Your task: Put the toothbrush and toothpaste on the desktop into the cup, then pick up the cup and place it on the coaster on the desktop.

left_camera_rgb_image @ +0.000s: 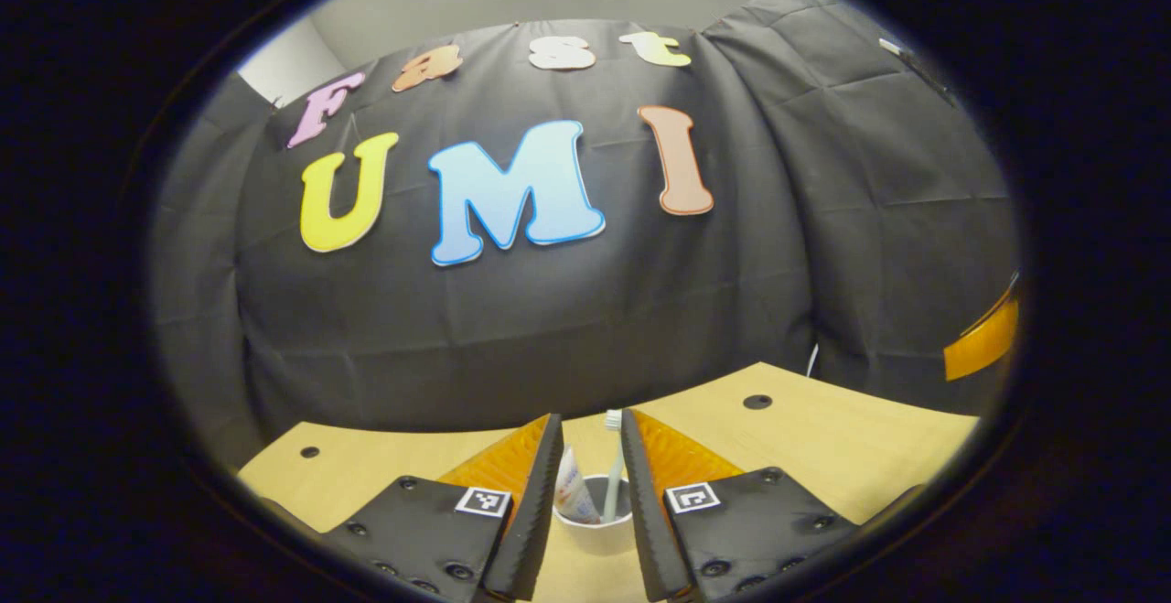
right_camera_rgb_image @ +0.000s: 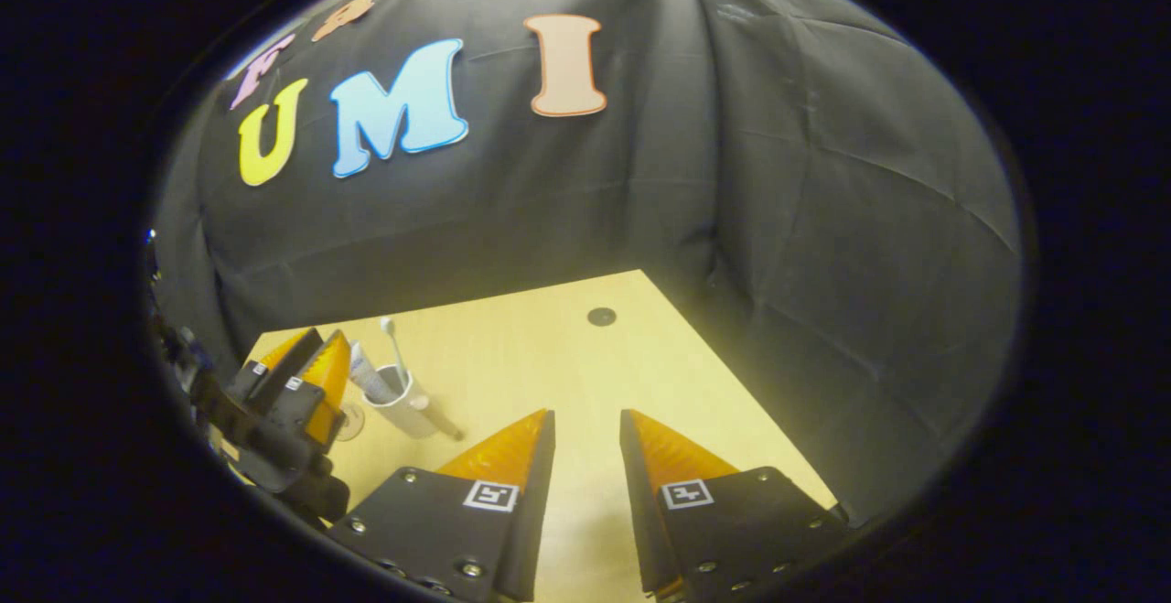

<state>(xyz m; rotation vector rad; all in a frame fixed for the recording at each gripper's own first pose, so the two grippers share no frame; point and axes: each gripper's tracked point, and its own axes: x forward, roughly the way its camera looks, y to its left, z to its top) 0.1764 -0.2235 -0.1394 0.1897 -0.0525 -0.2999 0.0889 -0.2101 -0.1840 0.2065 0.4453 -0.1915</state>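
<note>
Your left tongs (left_camera_rgb_image: 590, 457) stand at the bottom centre of the left gripper view, fingers apart, with the white cup (left_camera_rgb_image: 595, 522) seen in the gap between them. You cannot tell from this view whether either finger touches the cup wall. The toothbrush (left_camera_rgb_image: 613, 466) stands upright in the cup, bristle head at the top, and the toothpaste (left_camera_rgb_image: 574, 491) tube leans to the left inside it.

In the right gripper view, your right tongs (right_camera_rgb_image: 587, 443) sit at the bottom centre, fingers apart, with nothing between them but bare worktop (right_camera_rgb_image: 549, 347). At the lower left of that frame the cup (right_camera_rgb_image: 401, 402) stands on the worktop, toothbrush (right_camera_rgb_image: 393, 347) and toothpaste (right_camera_rgb_image: 363, 370) rising from it. Your left tongs (right_camera_rgb_image: 311, 374) are just beside the cup, on its left. A small round, clear-looking disc (right_camera_rgb_image: 349, 421) lies on the worktop just left of the cup base; whether it is the coaster cannot be told. The cup appears to stand beside it, not on it.
</note>
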